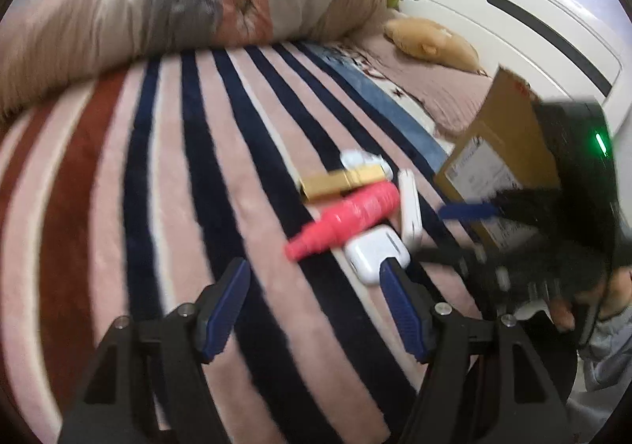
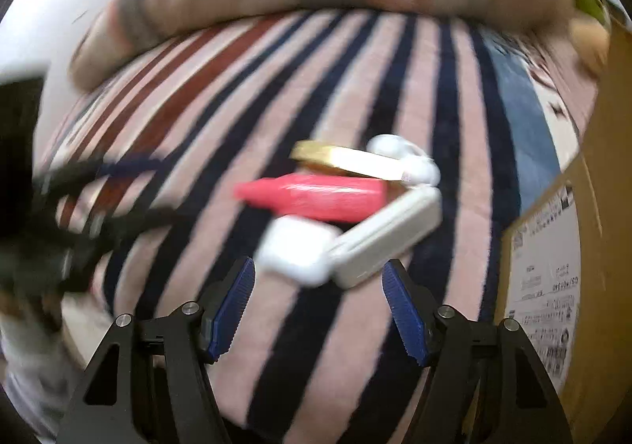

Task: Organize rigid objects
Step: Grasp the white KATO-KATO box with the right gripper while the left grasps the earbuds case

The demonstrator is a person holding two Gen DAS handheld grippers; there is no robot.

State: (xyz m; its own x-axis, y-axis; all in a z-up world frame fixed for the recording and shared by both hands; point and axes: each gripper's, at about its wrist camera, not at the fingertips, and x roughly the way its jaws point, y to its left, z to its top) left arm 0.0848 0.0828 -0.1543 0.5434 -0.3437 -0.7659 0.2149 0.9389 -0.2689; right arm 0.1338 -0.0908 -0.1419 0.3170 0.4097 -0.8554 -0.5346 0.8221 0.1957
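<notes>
Pink and navy stripes run across the bedspread (image 1: 221, 151) that carries the small cluster you are working on: a pink tube (image 2: 316, 196), a gold bar (image 2: 347, 159), a white case (image 2: 298, 252), a flat white box (image 2: 389, 236) and a rounded white piece (image 2: 403, 157), all touching or overlapping near the right edge, just beside the cardboard box (image 1: 501, 151). Your right gripper (image 2: 318, 301) has its fingers spread wide and empty, lined up just short of the white case; your left gripper (image 1: 316, 303) is likewise wide and holding nothing, hovering near the same case. Both views are smeared by motion, so slow down before you commit. I judge the white case is the sensible first pick, since it lies nearest and on the outside of the pile. Come in low with one finger on each side of it, keep clear of the pink tube leaning across it, and close only once the case sits squarely between the pads. Keep your other gripper back.
</notes>
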